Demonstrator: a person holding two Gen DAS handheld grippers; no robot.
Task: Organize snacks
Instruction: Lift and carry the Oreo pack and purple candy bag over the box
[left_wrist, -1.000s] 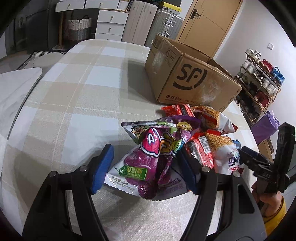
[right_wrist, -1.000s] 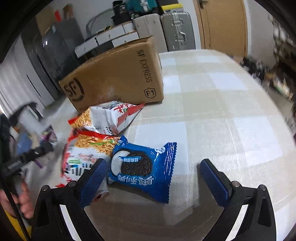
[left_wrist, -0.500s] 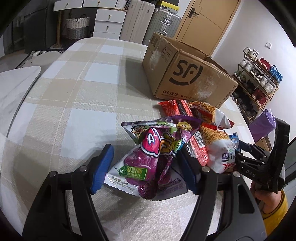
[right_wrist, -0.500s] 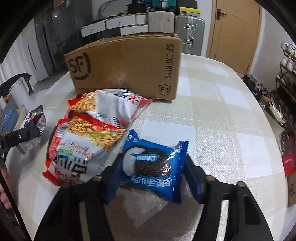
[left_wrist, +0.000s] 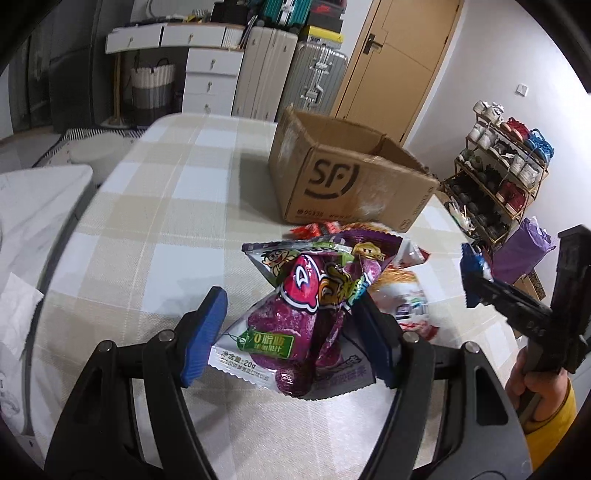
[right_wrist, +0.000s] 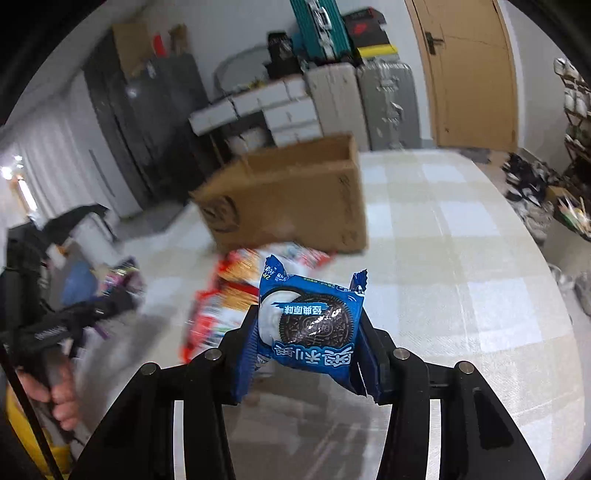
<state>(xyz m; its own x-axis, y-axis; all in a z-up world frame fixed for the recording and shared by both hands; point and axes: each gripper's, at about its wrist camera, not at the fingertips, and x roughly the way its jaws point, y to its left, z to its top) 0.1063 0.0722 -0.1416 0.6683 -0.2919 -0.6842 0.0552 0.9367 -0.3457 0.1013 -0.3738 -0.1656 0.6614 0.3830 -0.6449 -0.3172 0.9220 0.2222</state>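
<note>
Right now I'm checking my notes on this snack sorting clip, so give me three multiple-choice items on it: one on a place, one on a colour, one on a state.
1. Where does the cardboard box stand?
A. on the checked table, beyond the snack pile
B. on the floor by the door
C. on the shoe rack

2. What colour is the cookie pack in the right gripper?
A. green
B. blue
C. yellow

3. How is the box's top?
A. taped shut
B. covered by a cloth
C. open

Answers:
1 A: in the left wrist view it sits on the table behind the packets.
2 B: the wrapper is blue with a dark cookie printed on it, and the jaws, which have just been closing, clamp its sides.
3 C: its flaps stand up and the inside shows.
</note>
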